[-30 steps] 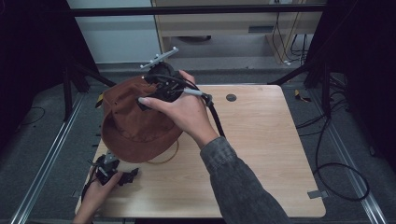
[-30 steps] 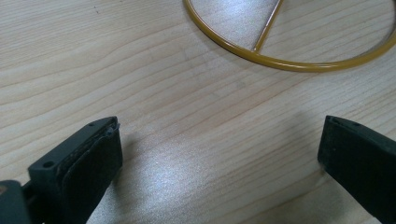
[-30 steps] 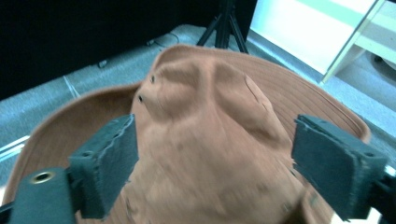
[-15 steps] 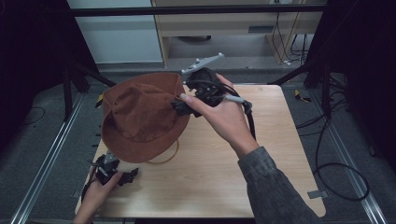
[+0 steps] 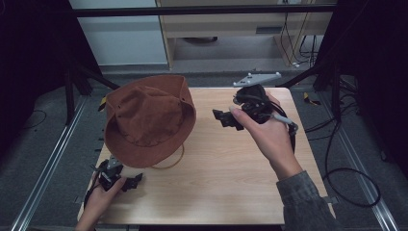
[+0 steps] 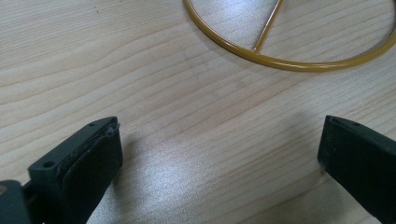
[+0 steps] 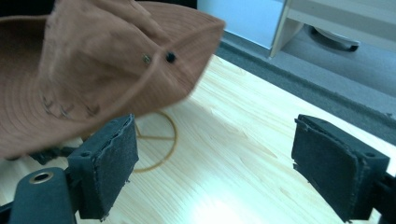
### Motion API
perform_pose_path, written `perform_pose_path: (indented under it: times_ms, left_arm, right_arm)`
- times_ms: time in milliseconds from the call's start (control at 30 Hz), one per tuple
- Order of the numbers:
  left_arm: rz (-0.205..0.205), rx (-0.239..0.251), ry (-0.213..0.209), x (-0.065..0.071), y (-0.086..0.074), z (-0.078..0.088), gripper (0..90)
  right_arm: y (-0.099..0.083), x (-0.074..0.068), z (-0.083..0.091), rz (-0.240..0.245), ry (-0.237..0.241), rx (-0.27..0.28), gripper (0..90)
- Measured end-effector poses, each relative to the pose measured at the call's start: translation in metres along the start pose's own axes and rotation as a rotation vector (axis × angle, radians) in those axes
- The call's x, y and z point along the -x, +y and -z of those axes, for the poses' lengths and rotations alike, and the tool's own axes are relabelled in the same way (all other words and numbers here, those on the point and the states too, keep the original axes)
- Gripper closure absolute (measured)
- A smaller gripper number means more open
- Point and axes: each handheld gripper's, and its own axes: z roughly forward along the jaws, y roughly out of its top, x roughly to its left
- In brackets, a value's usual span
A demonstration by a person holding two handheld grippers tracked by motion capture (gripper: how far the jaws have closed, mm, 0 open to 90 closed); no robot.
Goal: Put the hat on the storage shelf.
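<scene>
Both pairs of jaws are spread and empty, and the brown suede brimmed hat (image 5: 146, 120), perched on a yellow wire ring stand (image 6: 280, 58) at the wooden surface (image 5: 216, 183) left side, could be tipped off if its brim is brushed by the right gripper (image 5: 230, 118) or the stand is bumped by the left gripper (image 5: 126, 180).

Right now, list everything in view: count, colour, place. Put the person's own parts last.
Brown suede brimmed hat: one, brown, raised above the left half of the table on a stand.
Yellow wire ring stand base: one, yellow, flat on the table under the hat.
Light wooden table: one, pale wood, centre of the high view.
Left gripper: one, black, near-left table corner, fingers open over bare wood.
Right gripper: one, black, above the table right of the hat, fingers open, holding nothing.
Hands: two, one on each gripper.
</scene>
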Motion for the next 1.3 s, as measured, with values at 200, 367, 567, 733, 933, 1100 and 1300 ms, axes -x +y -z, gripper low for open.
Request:
perform_pose_path:
  times_ms: [200,367,567,733,933,1100,1300]
  left_arm:
    - [-0.001,-0.005,-0.003,0.0,0.0,0.0,0.0]
    - [-0.001,-0.006,-0.003,0.0,0.0,0.0,0.0]
    - [-0.001,-0.006,-0.002,0.0,0.0,0.0,0.0]
    - [-0.001,-0.006,-0.002,0.0,0.0,0.0,0.0]
    - [-0.002,-0.006,-0.002,0.0,0.0,0.0,0.0]
    - [-0.002,-0.006,-0.002,0.0,0.0,0.0,0.0]
    - [-0.001,-0.006,-0.003,0.0,0.0,0.0,0.0]
  right_arm:
    - [-0.037,0.016,0.003,-0.025,-0.037,-0.028,17.5]
    - [-0.064,0.026,-0.006,-0.043,-0.046,-0.056,18.2]
    - [-0.103,0.033,-0.028,-0.054,-0.053,-0.097,18.3]
    - [-0.139,0.035,-0.049,-0.062,-0.062,-0.166,18.1]
    - [-0.164,0.041,-0.064,-0.087,-0.089,-0.189,18.1]
    - [-0.185,0.042,-0.081,-0.11,-0.116,-0.207,17.9]
    - [-0.208,0.039,-0.103,-0.128,-0.134,-0.251,16.3]
